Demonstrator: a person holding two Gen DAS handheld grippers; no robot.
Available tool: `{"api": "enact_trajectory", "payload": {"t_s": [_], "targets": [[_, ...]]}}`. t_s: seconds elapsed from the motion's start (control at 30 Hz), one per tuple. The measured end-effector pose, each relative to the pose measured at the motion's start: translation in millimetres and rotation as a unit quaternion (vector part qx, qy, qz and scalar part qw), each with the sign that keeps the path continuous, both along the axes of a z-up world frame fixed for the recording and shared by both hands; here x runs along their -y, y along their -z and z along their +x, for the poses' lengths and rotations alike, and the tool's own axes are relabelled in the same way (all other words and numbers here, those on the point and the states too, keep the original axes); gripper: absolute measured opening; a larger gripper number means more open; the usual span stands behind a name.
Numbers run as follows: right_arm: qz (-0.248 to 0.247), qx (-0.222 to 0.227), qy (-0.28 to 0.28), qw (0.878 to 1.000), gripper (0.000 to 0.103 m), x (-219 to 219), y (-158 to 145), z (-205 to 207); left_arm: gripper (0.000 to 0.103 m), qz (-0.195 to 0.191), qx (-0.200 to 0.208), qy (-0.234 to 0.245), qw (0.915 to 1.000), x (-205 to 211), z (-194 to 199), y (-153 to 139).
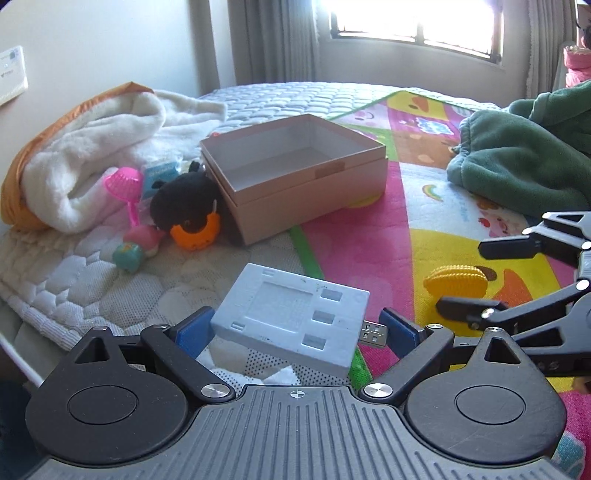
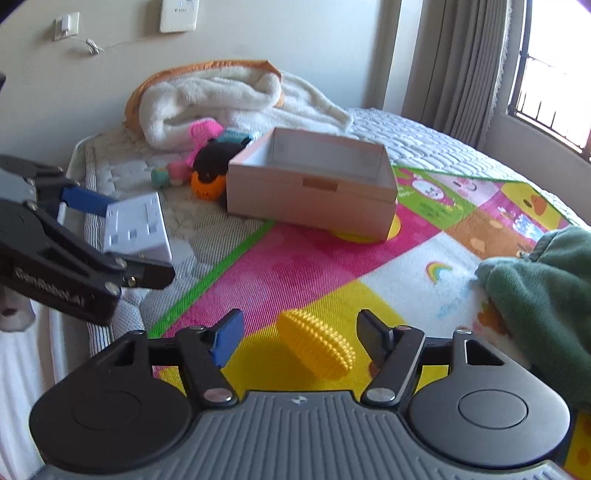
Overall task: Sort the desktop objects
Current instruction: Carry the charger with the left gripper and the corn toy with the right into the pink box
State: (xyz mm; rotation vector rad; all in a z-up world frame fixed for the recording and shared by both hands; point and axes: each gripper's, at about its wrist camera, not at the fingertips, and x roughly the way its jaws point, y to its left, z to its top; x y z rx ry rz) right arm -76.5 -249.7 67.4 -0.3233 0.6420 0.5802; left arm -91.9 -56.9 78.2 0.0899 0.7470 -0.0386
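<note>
— How do the two grippers sit?

— Both tilt downward over the bed. The left gripper (image 1: 297, 326) has its blue-padded fingers (image 1: 194, 330) clenched on a pale grey, flat rectangular plastic device (image 1: 291, 317) with a metal USB plug (image 1: 375, 333) sticking out by the right finger; the device hangs clear of the mattress. The right gripper (image 2: 301, 338) stands released, fingers apart, with a yellow ribbed plastic corn toy (image 2: 317, 345) lying on the mat between them, untouched.

— And the count?

— One open beige cardboard box (image 1: 306, 184) well ahead of both pairs of fingers, empty. Left of it, one black plush toy (image 1: 184, 203) with an orange piece, one pink plastic rattle (image 1: 127, 184), and one small pink-and-teal toy (image 1: 135, 247). One grey device, one corn.

— The surroundings?

— A quilted white mattress (image 1: 110, 280) partly covered by a colourful cartoon play mat (image 2: 314, 266), a white fleece blanket (image 2: 214, 99) with orange backing beyond the toys, a green fleece garment (image 2: 546, 295) right of the right fingers, grey curtains (image 1: 273, 40) and a bright window (image 1: 413, 18).
</note>
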Motion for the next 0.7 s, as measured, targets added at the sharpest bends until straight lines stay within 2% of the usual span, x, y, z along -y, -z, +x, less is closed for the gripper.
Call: {"api": "enact_trajectory", "payload": {"t_s": [0.13, 0.23, 0.3, 0.33, 0.37, 0.43, 0.7], "targets": [[-0.018, 0.002, -0.001, 1.0, 0.066, -7.2, 17.7, 6.7, 0.098, -0.02, -0.026, -0.017, 0.9993, -4.3, 3.7, 7.8], [-0.029, 0.003, -0.006, 1.0, 0.062, -11.5, 25.8, 12.9, 0.098, -0.064, -0.078, -0.082, 0.9915, -18.3, 12.8, 19.0], [-0.031, 0.003, -0.011, 0.999, 0.055, -12.6, 27.9, 15.1, 0.098, -0.093, -0.102, -0.119, 0.9833, -29.9, 18.5, 26.5], [-0.031, 0.002, -0.017, 0.999, 0.045, -12.8, 27.9, 15.3, 0.098, -0.098, -0.107, -0.131, 0.9808, -33.5, 19.9, 29.0], [-0.031, 0.002, -0.022, 0.999, 0.038, -13.0, 27.5, 15.1, 0.098, -0.096, -0.106, -0.137, 0.9802, -35.1, 20.7, 29.9], [-0.035, 0.008, -0.027, 0.999, 0.03, -14.2, 26.9, 13.8, 0.098, -0.088, -0.102, -0.137, 0.9814, -34.9, 19.9, 29.9], [0.0, 0.007, -0.032, 0.999, 0.03, -9.7, 6.7, 16.1, 0.098, -0.078, -0.101, -0.124, 0.9841, -26.7, 23.9, 32.0]]}}
